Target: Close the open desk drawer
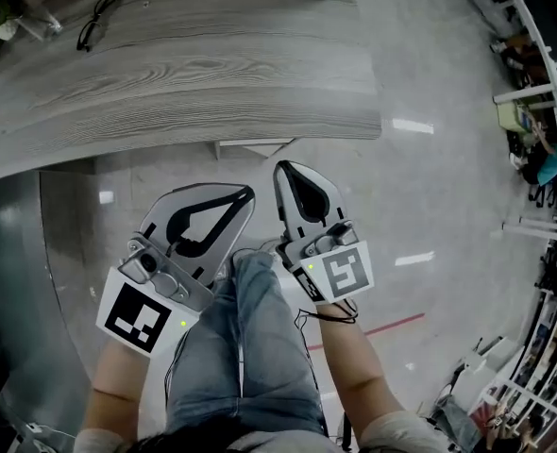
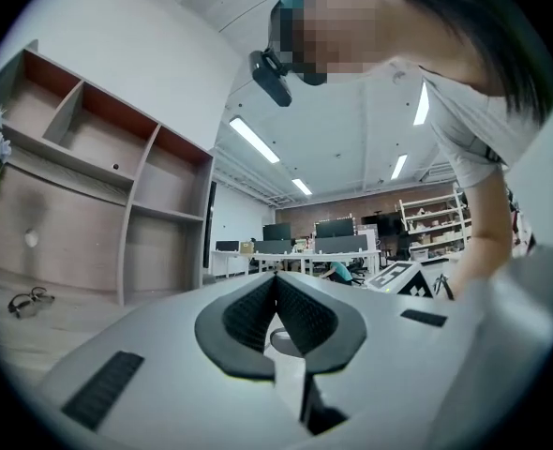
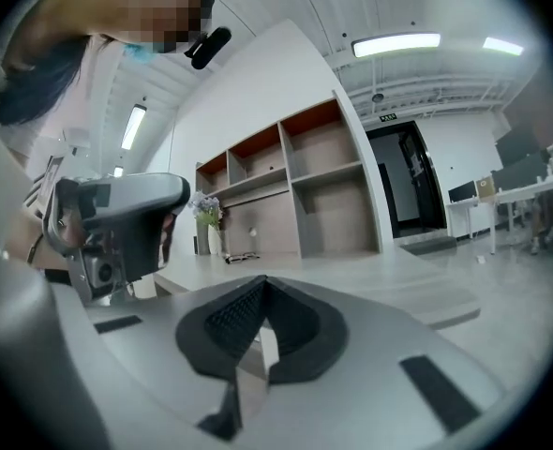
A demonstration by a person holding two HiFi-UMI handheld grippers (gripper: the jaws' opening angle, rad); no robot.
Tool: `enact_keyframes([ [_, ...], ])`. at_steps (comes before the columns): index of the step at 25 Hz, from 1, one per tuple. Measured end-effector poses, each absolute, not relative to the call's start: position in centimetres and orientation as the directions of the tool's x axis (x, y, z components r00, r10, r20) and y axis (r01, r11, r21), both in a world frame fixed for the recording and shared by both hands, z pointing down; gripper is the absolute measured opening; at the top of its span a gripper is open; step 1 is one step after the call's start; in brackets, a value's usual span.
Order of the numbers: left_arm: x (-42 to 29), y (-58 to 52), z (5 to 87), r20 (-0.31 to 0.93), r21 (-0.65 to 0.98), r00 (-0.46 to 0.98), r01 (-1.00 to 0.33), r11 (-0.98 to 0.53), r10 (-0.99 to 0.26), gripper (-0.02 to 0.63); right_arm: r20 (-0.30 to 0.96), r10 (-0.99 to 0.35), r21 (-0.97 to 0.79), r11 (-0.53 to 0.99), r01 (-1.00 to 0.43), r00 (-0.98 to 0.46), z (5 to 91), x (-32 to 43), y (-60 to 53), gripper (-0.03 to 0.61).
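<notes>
I hold the left gripper (image 1: pixel 246 194) and right gripper (image 1: pixel 284 170) low over a jeans-clad knee (image 1: pixel 250 347), both short of the worktop (image 1: pixel 212 74). Both pairs of jaws are pressed together and empty. The drawer (image 1: pixel 255 146) seems to be the pale lip under the worktop's edge, upper centre. Glasses (image 1: pixel 97 19) lie upper left.

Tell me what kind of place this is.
Most likely an open-plan office or lab workspace. A long wood-grain desk has eyeglasses lying on it and open wall shelving behind it. Further back, rows of desks carry monitors under ceiling strip lights.
</notes>
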State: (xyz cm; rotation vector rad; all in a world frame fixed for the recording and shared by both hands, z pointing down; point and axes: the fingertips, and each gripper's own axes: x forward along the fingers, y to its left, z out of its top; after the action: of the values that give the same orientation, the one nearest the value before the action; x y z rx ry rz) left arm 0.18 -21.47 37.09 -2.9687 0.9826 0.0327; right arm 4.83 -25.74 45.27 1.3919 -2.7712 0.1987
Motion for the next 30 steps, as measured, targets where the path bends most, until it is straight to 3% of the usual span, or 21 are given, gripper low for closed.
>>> enact_keyframes([
  [16, 1.6, -18.2, 26.0, 0.013, -0.063, 0.81, -0.585, -0.809, -0.587, 0.011, 0.01, -0.757, -0.026, 0.653, -0.757, -0.653, 27.5, 4.7, -18.8, 0.008],
  [30, 1.4, -14.0, 20.9, -0.008, -0.057, 0.808, -0.588, -0.807, -0.589, 0.011, -0.041, -0.702, 0.013, 0.711, -0.703, -0.711, 19.6, 2.7, -13.2, 0.008],
])
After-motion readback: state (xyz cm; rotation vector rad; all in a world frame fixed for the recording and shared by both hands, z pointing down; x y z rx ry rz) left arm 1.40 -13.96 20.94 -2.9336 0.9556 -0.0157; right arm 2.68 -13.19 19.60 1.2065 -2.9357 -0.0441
